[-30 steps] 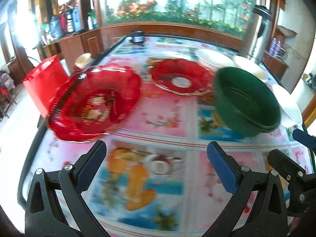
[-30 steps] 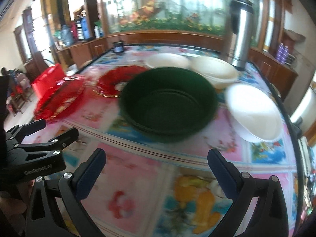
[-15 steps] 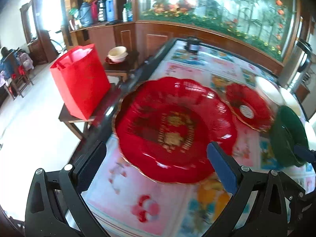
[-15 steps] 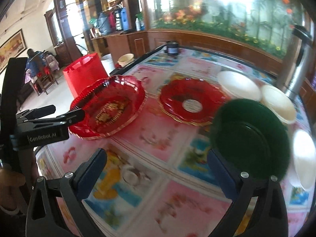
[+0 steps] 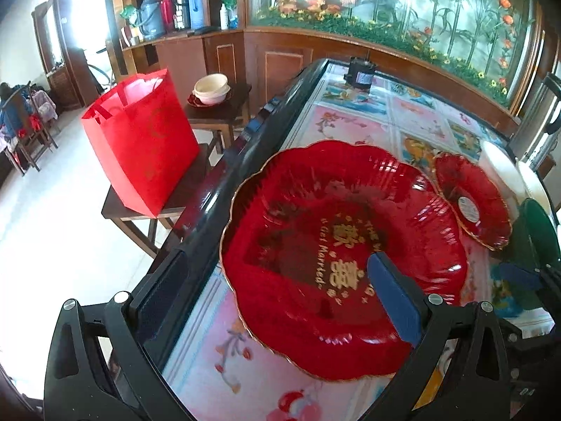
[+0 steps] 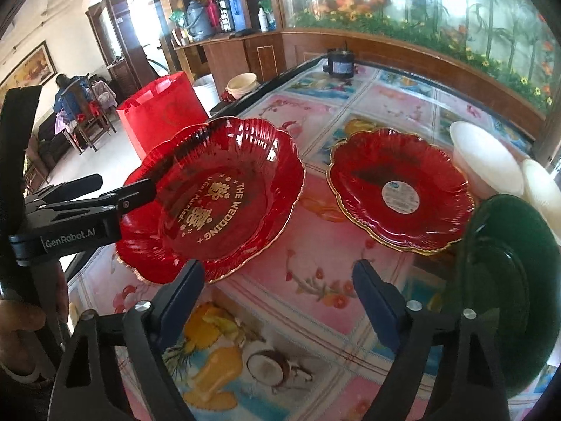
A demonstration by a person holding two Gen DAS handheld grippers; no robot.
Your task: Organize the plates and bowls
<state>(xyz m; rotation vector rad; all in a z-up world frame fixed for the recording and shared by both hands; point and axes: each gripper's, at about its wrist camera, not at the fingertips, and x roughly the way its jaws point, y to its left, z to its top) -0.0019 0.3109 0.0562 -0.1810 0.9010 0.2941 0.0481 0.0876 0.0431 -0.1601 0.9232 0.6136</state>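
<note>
Big red dish [image 5: 336, 252] – scalloped, ribbed, glossy see-through plastic, gold rim – sits at the surface [image 6: 350, 301] edge, gold lettering running roughly 11 to 5 in the left view. Left hand-held gripper [image 5: 277, 287] spread wide, straddling its 9 o'clock rim, pads not pressing. Right hand-held gripper [image 6: 277, 291] closing, nothing between its jaws. Smaller red dish [image 6: 399, 189] at 2 o'clock. Green bowl [image 6: 508, 280] – cut off at the frame edge, blurred.

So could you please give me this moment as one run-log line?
left gripper: open, over large red plate | right gripper: closing, nothing between jaws | small red plate, green bowl: untouched on table
</note>
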